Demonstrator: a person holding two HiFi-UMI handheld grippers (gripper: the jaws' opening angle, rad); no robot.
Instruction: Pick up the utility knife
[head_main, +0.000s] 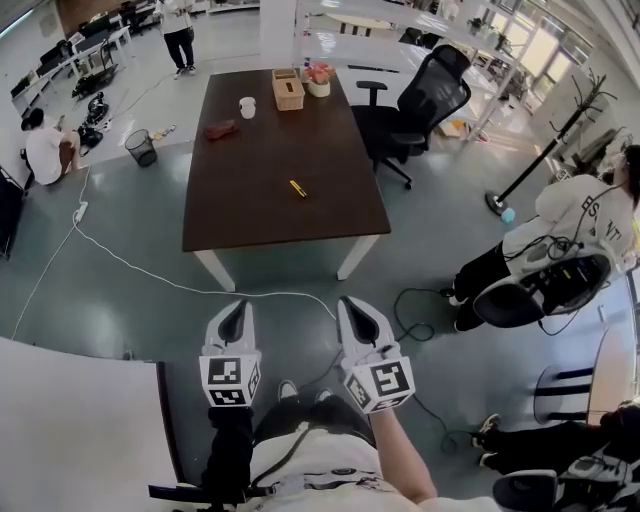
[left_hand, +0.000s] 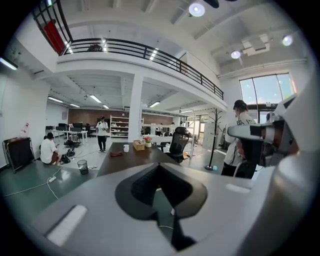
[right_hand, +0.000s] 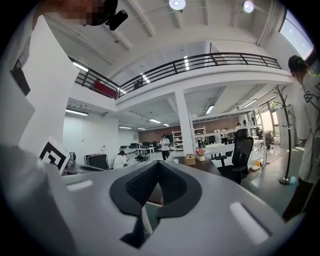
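Note:
The utility knife (head_main: 298, 188), small and yellow, lies on the dark brown table (head_main: 240, 200) toward its near right part. Both grippers are held low over the floor, well short of the table's near edge. My left gripper (head_main: 233, 312) and my right gripper (head_main: 355, 310) point toward the table, side by side. Each has its jaws closed together with nothing between them. In the left gripper view the left gripper (left_hand: 159, 165) faces the table (left_hand: 131, 156) from afar. The right gripper (right_hand: 159, 164) likewise faces it. The knife is too small to make out in either gripper view.
On the table's far end stand a white cup (head_main: 247, 107), a wooden box (head_main: 288, 90), a flower pot (head_main: 318, 80) and a reddish item (head_main: 221, 129). A black office chair (head_main: 425, 100) is at its right. A white cable (head_main: 150, 275) crosses the floor. A person (head_main: 570, 225) sits at right.

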